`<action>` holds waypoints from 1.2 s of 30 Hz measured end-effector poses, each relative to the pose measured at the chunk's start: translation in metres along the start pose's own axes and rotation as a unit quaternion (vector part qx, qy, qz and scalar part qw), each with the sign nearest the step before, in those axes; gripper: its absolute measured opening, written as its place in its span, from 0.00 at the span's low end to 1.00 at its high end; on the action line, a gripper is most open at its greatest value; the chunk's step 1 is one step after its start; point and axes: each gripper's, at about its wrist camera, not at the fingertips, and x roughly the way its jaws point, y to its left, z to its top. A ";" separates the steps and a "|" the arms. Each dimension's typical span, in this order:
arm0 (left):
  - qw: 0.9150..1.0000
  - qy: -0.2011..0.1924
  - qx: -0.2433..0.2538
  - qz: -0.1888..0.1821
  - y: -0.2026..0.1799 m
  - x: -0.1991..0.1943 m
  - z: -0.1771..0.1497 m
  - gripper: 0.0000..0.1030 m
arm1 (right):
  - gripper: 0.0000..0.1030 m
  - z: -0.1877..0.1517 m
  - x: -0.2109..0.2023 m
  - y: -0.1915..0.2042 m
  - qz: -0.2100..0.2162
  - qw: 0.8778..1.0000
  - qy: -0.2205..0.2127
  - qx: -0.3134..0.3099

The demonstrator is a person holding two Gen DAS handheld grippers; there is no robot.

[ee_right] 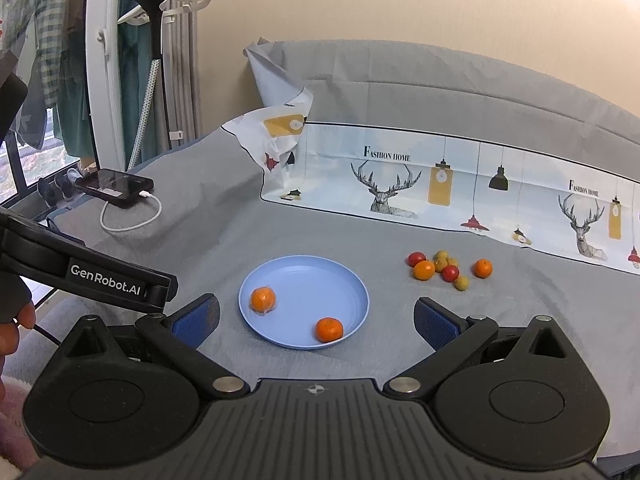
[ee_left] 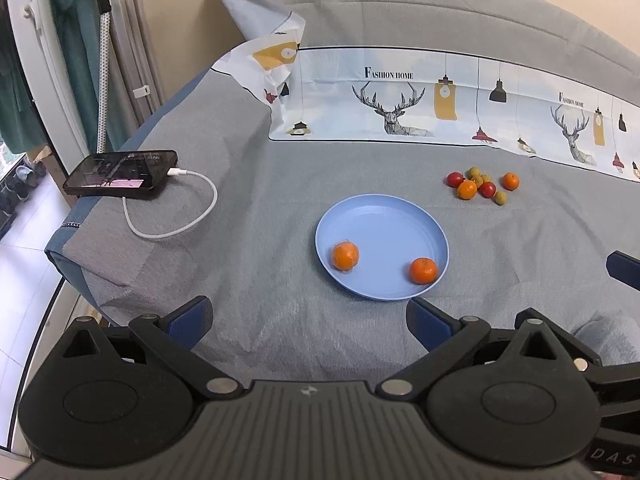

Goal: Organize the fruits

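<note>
A blue plate [ee_left: 384, 220] [ee_right: 304, 276] sits on the grey cloth and holds two oranges, one at its left [ee_left: 345, 255] [ee_right: 263, 299] and one at its front right [ee_left: 423, 270] [ee_right: 329, 329]. A pile of small fruits [ee_left: 482, 184] [ee_right: 448, 270] lies on the cloth beyond the plate to the right: oranges, red ones and yellow-green ones. My left gripper [ee_left: 310, 320] is open and empty, just short of the plate. My right gripper [ee_right: 316, 322] is open and empty, above the plate's near edge.
A black phone [ee_left: 120, 174] [ee_right: 114, 187] with a white charging cable [ee_left: 188, 216] lies at the cloth's left edge. A printed sheet with deer and lamps [ee_left: 440, 100] [ee_right: 460, 192] stands along the back. The cloth drops off at left. The left gripper's body [ee_right: 92, 276] shows at the right wrist view's left.
</note>
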 end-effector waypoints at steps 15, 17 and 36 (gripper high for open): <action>1.000 0.009 0.005 0.007 -0.003 0.010 0.004 1.00 | 0.99 -0.001 0.013 -0.003 0.002 1.000 0.014 0.007; 1.000 0.011 0.006 0.008 -0.004 0.013 0.006 1.00 | 0.99 -0.002 0.015 -0.005 0.002 1.000 0.016 0.009; 0.999 0.037 0.032 0.014 -0.030 0.045 0.027 1.00 | 0.99 -0.010 0.046 -0.035 -0.006 0.997 0.048 0.062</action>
